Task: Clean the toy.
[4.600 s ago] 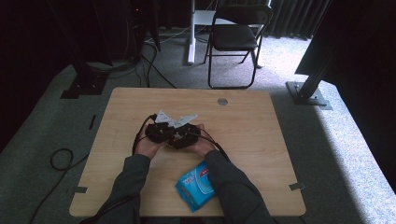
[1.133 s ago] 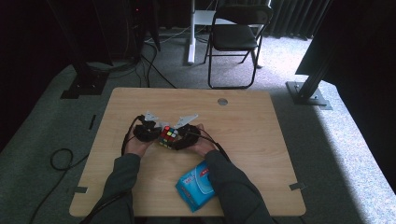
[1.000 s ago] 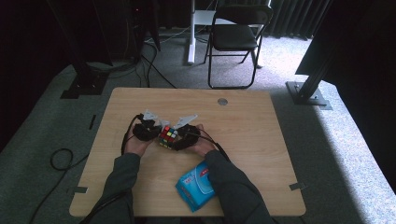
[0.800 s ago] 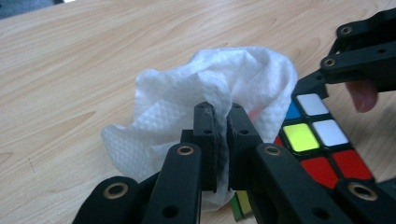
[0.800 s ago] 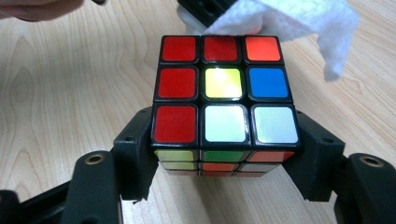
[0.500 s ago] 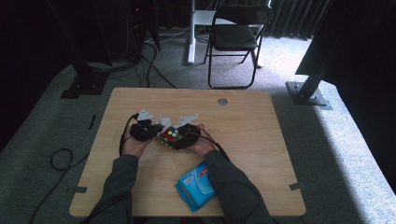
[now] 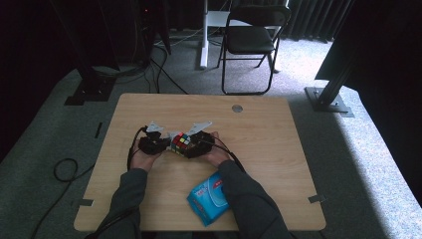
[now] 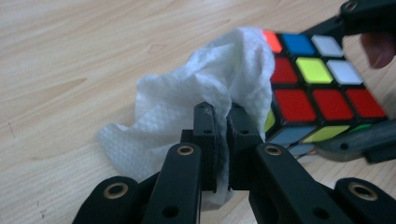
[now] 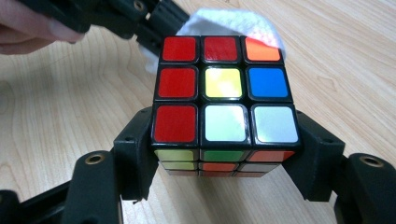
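Basically we steady the puzzle cube (image 9: 224, 105) in the right gripper (image 9: 224, 154), jaws clamped on its two sides just above the table (image 7: 278, 149), so the left gripper (image 8: 223, 135), jaws pinched nearly together on a white wipe (image 8: 187, 107), can rub the cube's side; blue wipe pack (image 7: 209, 198) lies near the table's front edge

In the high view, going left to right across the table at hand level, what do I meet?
Left tool → white wipe → puzzle cube → right tool. The blue packet lies nearer the person, out of that row.
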Action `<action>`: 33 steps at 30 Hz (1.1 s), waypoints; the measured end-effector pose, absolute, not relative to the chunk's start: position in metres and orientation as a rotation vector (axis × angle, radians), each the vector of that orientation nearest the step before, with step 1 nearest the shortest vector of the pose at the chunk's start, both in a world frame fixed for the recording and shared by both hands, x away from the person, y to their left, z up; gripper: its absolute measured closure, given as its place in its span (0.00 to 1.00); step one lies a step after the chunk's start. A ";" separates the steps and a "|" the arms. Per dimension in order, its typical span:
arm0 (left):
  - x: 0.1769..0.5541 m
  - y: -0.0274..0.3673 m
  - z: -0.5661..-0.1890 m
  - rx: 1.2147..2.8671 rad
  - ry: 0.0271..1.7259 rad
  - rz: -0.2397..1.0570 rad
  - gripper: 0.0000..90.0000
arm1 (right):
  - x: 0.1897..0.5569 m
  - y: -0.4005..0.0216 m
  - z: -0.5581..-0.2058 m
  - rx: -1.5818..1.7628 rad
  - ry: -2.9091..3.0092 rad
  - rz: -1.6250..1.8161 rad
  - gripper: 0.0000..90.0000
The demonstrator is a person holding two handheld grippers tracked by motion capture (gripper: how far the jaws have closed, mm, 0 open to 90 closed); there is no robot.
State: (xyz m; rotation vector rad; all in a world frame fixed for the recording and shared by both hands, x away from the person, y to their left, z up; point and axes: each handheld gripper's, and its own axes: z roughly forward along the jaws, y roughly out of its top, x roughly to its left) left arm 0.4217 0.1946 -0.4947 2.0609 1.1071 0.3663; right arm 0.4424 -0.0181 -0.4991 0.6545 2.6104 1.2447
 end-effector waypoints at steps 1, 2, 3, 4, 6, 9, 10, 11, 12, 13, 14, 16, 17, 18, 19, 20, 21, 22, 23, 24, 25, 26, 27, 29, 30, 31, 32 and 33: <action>0.422 0.194 -0.496 2.072 1.110 0.368 0.95 | 0.442 -0.018 -0.499 0.655 2.608 1.243 0.38; 0.422 0.194 -0.497 2.078 1.115 0.367 0.95 | 0.442 -0.018 -0.499 0.658 2.605 1.243 0.38; 0.422 0.194 -0.498 2.083 1.117 0.363 0.95 | 0.443 -0.019 -0.499 0.659 2.603 1.249 0.38; 0.422 0.194 -0.499 2.087 1.120 0.363 0.95 | 0.443 -0.019 -0.498 0.663 2.600 1.256 0.38; 0.422 0.192 -0.501 2.101 1.122 0.362 0.95 | 0.443 -0.020 -0.498 0.671 2.592 1.263 0.38; 0.421 0.190 -0.505 2.130 1.120 0.368 0.95 | 0.443 -0.021 -0.498 0.674 2.584 1.263 0.38; 0.421 0.190 -0.506 2.139 1.117 0.370 0.95 | 0.444 -0.021 -0.498 0.674 2.583 1.262 0.38; 0.421 0.190 -0.506 2.143 1.117 0.371 0.94 | 0.444 -0.021 -0.498 0.678 2.581 1.262 0.38; 0.421 0.191 -0.506 2.138 1.119 0.372 0.94 | 0.444 -0.021 -0.498 0.682 2.579 1.263 0.38; 0.421 0.192 -0.507 2.131 1.122 0.374 0.94 | 0.444 -0.022 -0.497 0.688 2.572 1.266 0.38; 0.420 0.193 -0.506 2.127 1.124 0.372 0.94 | 0.444 -0.022 -0.497 0.696 2.567 1.271 0.38; 0.420 0.194 -0.507 2.123 1.126 0.370 0.94 | 0.445 -0.023 -0.497 0.701 2.562 1.273 0.38; 0.419 0.196 -0.507 2.122 1.129 0.363 0.94 | 0.445 -0.024 -0.496 0.714 2.551 1.276 0.38; 0.419 0.197 -0.508 2.123 1.130 0.361 0.94 | 0.445 -0.024 -0.496 0.717 2.547 1.277 0.38; 0.418 0.197 -0.509 2.127 1.132 0.358 0.94 | 0.445 -0.024 -0.496 0.722 2.542 1.278 0.38; 0.418 0.197 -0.509 2.131 1.129 0.356 0.94 | 0.445 -0.025 -0.496 0.724 2.538 1.280 0.38; 0.417 0.197 -0.510 2.134 1.127 0.354 0.94 | 0.445 -0.025 -0.496 0.724 2.536 1.281 0.38; 0.417 0.196 -0.512 2.133 1.125 0.348 0.94 | 0.445 -0.025 -0.496 0.725 2.534 1.281 0.38; 0.417 0.196 -0.512 2.137 1.122 0.346 0.94 | 0.445 -0.025 -0.496 0.726 2.532 1.283 0.38; 0.416 0.194 -0.514 2.142 1.121 0.342 0.94 | 0.445 -0.025 -0.496 0.726 2.530 1.283 0.38; 0.416 0.193 -0.515 2.144 1.117 0.340 0.94 | 0.445 -0.025 -0.495 0.726 2.526 1.286 0.38; 0.416 0.192 -0.516 2.147 1.115 0.337 0.94 | 0.445 -0.026 -0.495 0.734 2.523 1.292 0.38; 0.416 0.190 -0.517 2.157 1.110 0.338 0.94 | 0.445 -0.026 -0.495 0.737 2.519 1.295 0.38; 0.415 0.188 -0.519 2.157 1.108 0.329 0.94 | 0.446 -0.027 -0.495 0.742 2.517 1.307 0.38; 0.415 0.186 -0.520 2.153 1.107 0.323 0.94 | 0.446 -0.027 -0.494 0.740 2.517 1.311 0.38; 0.415 0.185 -0.521 2.145 1.108 0.316 0.94 | 0.446 -0.027 -0.494 0.737 2.518 1.311 0.38; 0.416 0.185 -0.522 2.125 1.111 0.299 0.94 | 0.445 -0.027 -0.494 0.732 2.519 1.312 0.38; 0.416 0.185 -0.522 2.111 1.112 0.290 0.94 | 0.445 -0.026 -0.495 0.726 2.527 1.316 0.38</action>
